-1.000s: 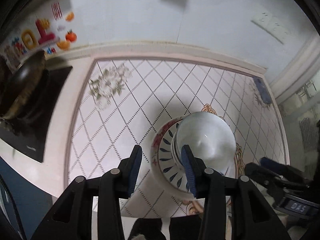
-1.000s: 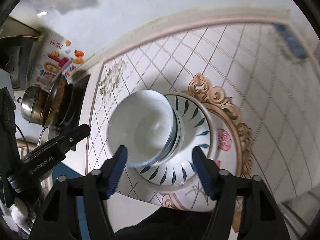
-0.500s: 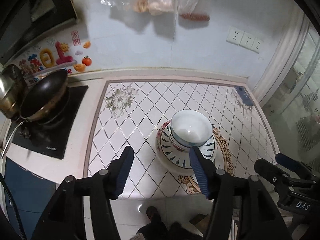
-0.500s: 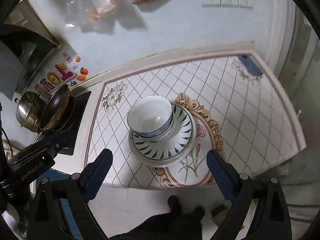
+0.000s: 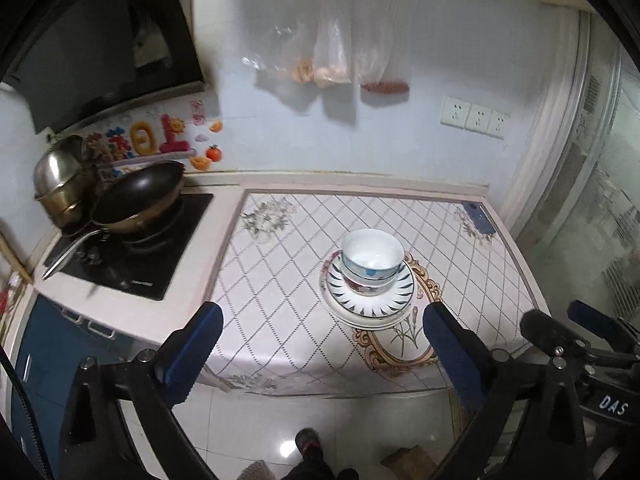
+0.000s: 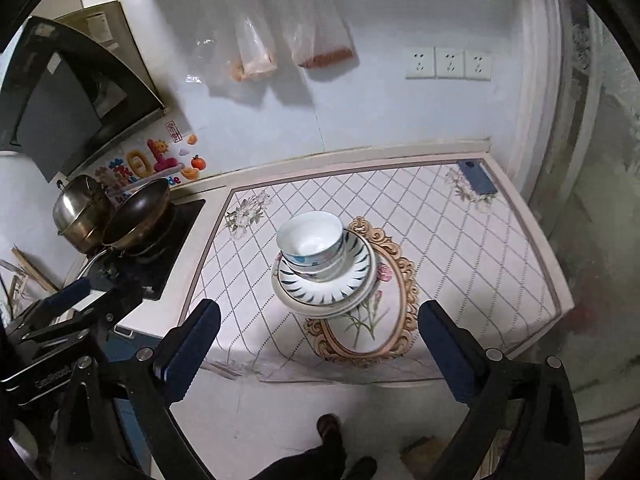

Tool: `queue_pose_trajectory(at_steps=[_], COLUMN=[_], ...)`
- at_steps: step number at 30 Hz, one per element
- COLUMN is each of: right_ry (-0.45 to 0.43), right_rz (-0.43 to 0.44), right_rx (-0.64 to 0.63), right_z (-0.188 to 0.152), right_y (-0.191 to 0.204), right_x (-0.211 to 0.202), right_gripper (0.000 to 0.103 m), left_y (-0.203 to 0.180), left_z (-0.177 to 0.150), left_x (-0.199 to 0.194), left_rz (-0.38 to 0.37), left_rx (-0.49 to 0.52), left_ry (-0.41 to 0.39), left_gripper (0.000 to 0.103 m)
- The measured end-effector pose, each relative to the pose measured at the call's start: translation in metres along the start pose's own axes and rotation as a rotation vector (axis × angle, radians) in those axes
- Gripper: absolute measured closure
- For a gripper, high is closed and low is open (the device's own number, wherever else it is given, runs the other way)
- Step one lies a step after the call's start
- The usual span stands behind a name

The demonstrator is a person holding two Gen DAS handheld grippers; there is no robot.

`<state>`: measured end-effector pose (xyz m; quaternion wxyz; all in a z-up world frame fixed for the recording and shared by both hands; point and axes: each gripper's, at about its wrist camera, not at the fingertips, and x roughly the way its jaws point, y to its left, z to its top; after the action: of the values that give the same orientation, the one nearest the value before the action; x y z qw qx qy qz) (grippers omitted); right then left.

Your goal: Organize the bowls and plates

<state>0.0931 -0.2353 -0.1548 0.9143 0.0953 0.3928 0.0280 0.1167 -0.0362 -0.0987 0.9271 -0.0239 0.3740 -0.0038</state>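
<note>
A stack of white bowls [image 5: 371, 256] with blue trim sits nested on a pile of plates [image 5: 372, 300] with blue leaf marks, on the patterned counter [image 5: 288, 264]. The same bowls [image 6: 312, 244] and plates [image 6: 324, 284] show in the right wrist view. My left gripper [image 5: 320, 354] is open and empty, held back off the counter's front edge. My right gripper [image 6: 318, 350] is open and empty, also back off the front edge. Both are well apart from the stack.
A black cooktop [image 5: 132, 252] at the left carries a dark wok [image 5: 140, 200] and a steel pot [image 5: 60, 184]. A blue phone [image 5: 478, 218] lies at the counter's far right corner. Plastic bags [image 5: 340, 48] hang on the wall. A glass door [image 5: 600, 184] stands right.
Both grippers have pulled back and up from the stack and opened wider. The bowls and plates stay in place on the counter.
</note>
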Motion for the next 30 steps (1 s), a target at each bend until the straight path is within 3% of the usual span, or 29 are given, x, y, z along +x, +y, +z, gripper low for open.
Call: queue_pose_trajectory(at_steps=[17,30], right_ry=[-0.145,-0.19], right_rz=[-0.063,-0.096], right_rx=[-0.05,-0.028], right_z=[-0.044,-0.054], right_y=[0.02,0.036], right_x=[-0.095,-0.118], right_gripper=[0.0,0.0], left_y=[0.017,0.029], left_z=[-0.033,-0.041], left_x=[-0.072,-0.091], left_rz=[0.004,-0.002], left_rx=[0.003,0.029], left_ry=[-0.079,-0.109], left_gripper=[0.0,0.0])
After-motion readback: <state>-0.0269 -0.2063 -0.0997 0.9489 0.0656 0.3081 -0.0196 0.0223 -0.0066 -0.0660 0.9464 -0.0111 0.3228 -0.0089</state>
